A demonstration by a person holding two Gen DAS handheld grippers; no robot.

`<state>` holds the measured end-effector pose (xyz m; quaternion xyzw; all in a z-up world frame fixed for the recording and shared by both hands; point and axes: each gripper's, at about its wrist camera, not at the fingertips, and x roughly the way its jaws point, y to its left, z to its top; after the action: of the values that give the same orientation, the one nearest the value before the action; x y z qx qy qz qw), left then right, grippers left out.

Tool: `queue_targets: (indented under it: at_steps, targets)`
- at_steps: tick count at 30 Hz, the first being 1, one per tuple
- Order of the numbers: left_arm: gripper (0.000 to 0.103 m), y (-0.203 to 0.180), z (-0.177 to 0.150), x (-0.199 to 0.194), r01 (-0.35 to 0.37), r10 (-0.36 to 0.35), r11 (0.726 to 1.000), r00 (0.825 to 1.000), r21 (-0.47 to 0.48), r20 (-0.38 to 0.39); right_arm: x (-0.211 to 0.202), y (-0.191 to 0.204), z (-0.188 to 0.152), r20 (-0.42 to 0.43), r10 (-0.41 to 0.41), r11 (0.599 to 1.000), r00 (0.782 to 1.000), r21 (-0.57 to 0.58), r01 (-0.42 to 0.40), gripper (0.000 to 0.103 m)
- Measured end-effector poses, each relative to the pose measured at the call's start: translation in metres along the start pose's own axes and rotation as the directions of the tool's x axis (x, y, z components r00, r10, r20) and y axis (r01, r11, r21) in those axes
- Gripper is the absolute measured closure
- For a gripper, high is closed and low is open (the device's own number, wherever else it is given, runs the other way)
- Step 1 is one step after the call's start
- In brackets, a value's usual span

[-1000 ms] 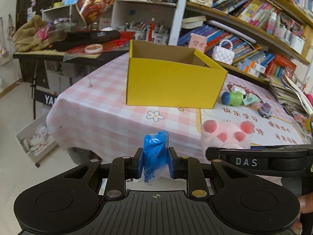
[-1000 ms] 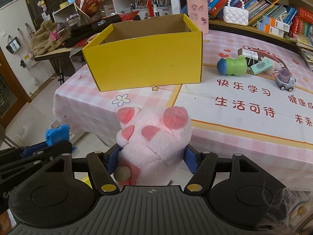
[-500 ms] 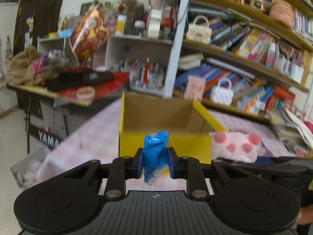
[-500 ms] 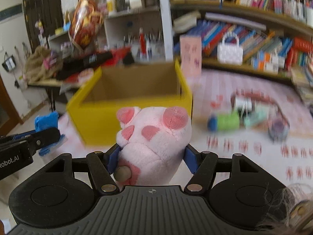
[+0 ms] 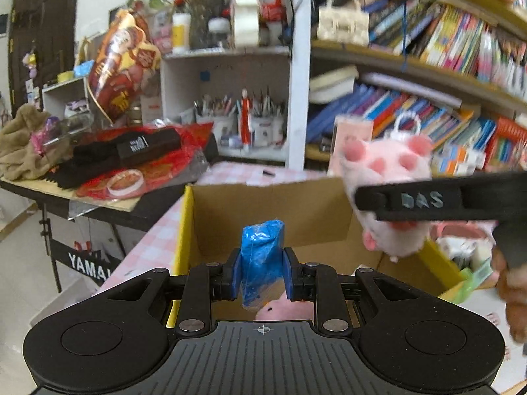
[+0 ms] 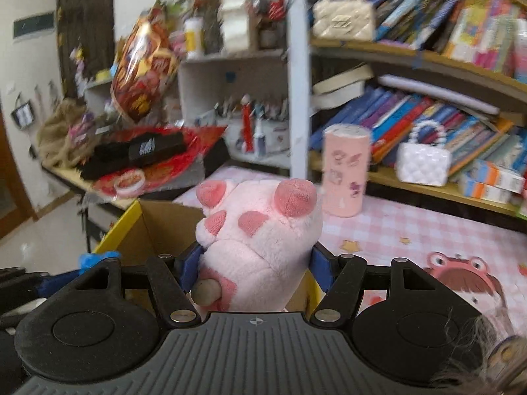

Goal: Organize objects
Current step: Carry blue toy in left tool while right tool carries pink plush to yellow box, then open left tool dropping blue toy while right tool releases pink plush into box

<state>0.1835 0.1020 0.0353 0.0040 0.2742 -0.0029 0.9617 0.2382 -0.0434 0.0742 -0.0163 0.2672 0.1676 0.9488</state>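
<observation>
My left gripper is shut on a blue crinkled packet and holds it over the open yellow cardboard box. A pink soft thing lies in the box below it. My right gripper is shut on a pink plush paw and holds it above the box's right side. The paw also shows in the left wrist view, level with the box's far right corner.
The box stands on a table with a pink checked cloth. A pink cylinder and a white quilted bag stand behind it. Shelves of books line the back. A cluttered side table stands at the left.
Both grippers have moved forward and up from the table's front edge to over the box, each still holding its object. The view now looks down into the box.
</observation>
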Motion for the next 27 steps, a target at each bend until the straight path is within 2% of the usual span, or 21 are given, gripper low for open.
queue_targets:
  at_steps: [8,16,18,21,24,27]
  targets:
    - [0.079,-0.016,0.002,0.048,-0.046,0.055,0.996,0.991,0.078,-0.122,0.076,0.015,0.013,-0.195,0.070,0.985,0.978,-0.141,-0.098,0.039]
    - [0.079,-0.020,-0.004,0.070,-0.041,0.063,0.993,0.975,0.108,-0.212,0.131,0.036,0.014,-0.393,0.098,0.951,0.914,-0.235,-0.203,0.039]
    - [0.079,-0.020,-0.006,0.072,-0.040,0.062,0.994,0.973,0.102,-0.223,0.139,0.039,0.013,-0.421,0.094,0.944,0.902,-0.249,-0.214,0.039]
    - [0.079,-0.020,-0.004,0.071,-0.044,0.064,0.995,0.975,0.095,-0.215,0.146,0.041,0.011,-0.435,0.091,0.942,0.896,-0.254,-0.220,0.039]
    - [0.075,-0.019,-0.002,0.073,-0.049,0.066,0.995,0.976,0.089,-0.210,0.148,0.041,0.012,-0.436,0.093,0.944,0.895,-0.248,-0.219,0.036]
    - [0.053,-0.019,-0.001,0.069,-0.057,0.072,0.995,0.979,0.085,-0.190,0.141,0.041,0.016,-0.397,0.108,0.942,0.911,-0.251,-0.221,0.025]
